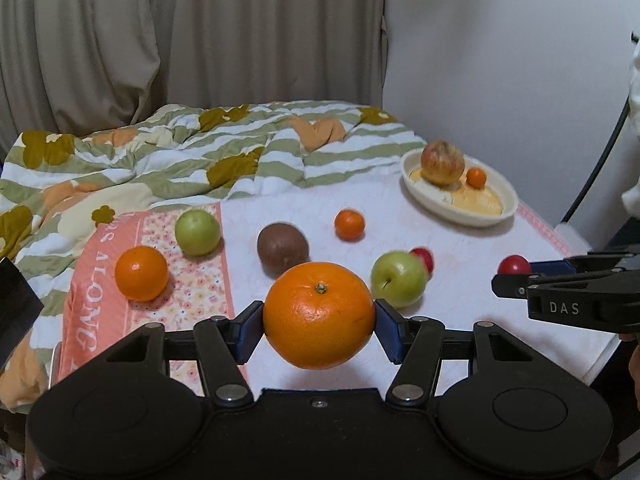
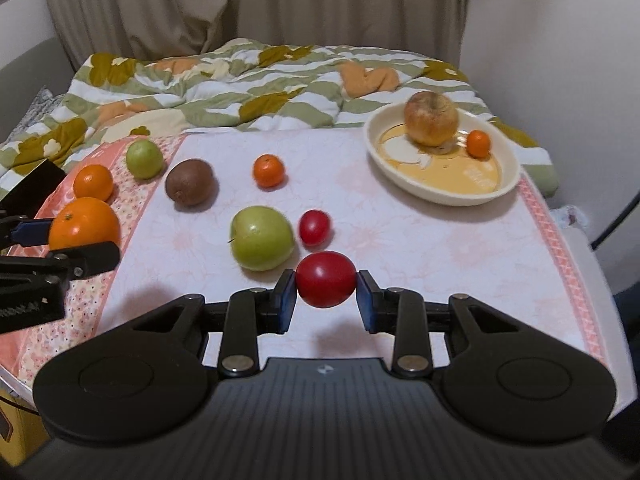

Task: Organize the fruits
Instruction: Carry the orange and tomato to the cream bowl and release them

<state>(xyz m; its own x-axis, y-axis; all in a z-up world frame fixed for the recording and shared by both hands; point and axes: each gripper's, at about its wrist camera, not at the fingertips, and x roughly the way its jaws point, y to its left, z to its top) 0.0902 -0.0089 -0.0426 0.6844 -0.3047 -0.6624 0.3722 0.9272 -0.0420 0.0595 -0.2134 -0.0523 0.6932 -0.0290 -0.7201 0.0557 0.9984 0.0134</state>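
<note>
Fruits lie scattered over the white mat on the bed, and two already sit in the cream dish.

Left wrist view: the left gripper is clamped on a large orange, pads pressed on both its sides, held clear above the mat. Beyond it lie a brown fruit, a green apple, a small mandarin, another orange and a second green apple on the pink floral border. The dish at far right holds a russet apple and a tiny mandarin.

Right wrist view: the right gripper is closed on a red plum-like fruit, lifted just above the mat. A second red fruit rests beside the green apple.

The step in hand looks like carrying both picked fruits. Next likely calls for moving each to the dish, lowering into a bare part clear of the fruit there, then releasing gently so nothing rolls.
</note>
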